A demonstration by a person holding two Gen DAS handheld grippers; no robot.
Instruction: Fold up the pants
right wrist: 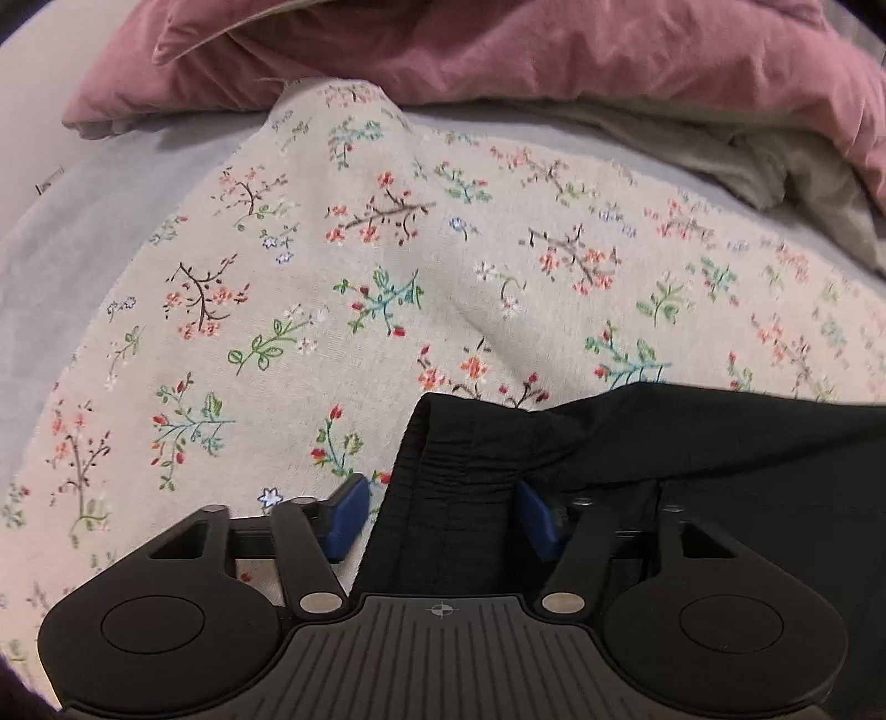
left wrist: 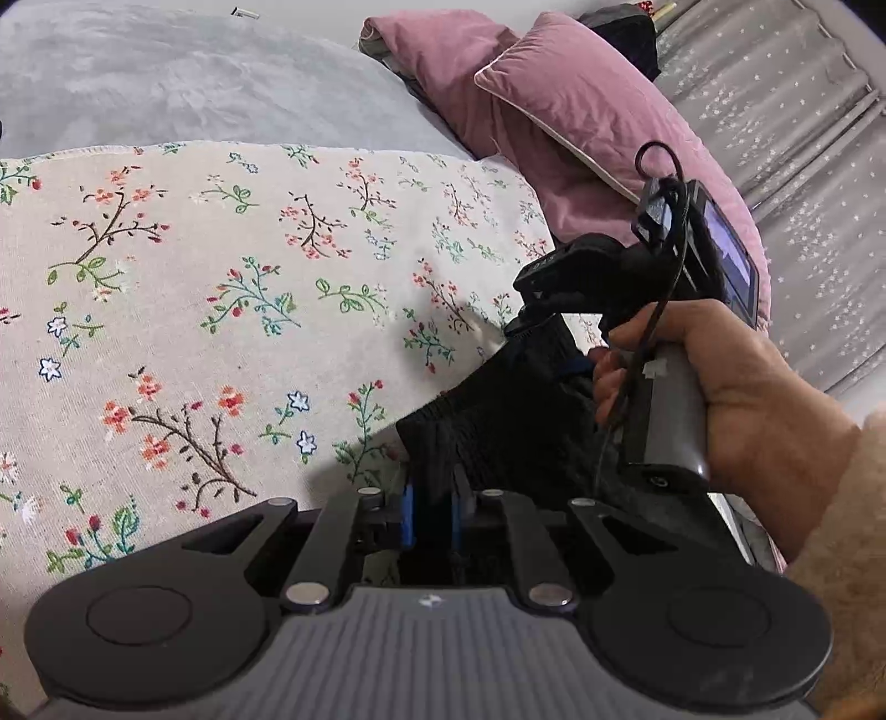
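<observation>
Black pants [left wrist: 498, 437] lie bunched on a floral cloth [left wrist: 221, 277] spread over a bed. My left gripper [left wrist: 434, 498] is shut on the gathered elastic waistband, with the dark fabric pinched between its blue pads. In the left wrist view, a hand [left wrist: 747, 399] holds my right gripper [left wrist: 540, 338] over the far end of the same waistband. In the right wrist view, the corner of the pants [right wrist: 609, 443] sits between the blue pads of my right gripper [right wrist: 443, 509]. The jaws stand apart, and the left pad [right wrist: 349, 515] is clear of the fabric.
Pink pillows [left wrist: 581, 122] and a pink quilt [right wrist: 498, 44] lie along the far side of the floral cloth [right wrist: 387, 277]. A grey sheet [left wrist: 166, 72] lies beyond the cloth. A grey starred curtain [left wrist: 803, 111] hangs at the right.
</observation>
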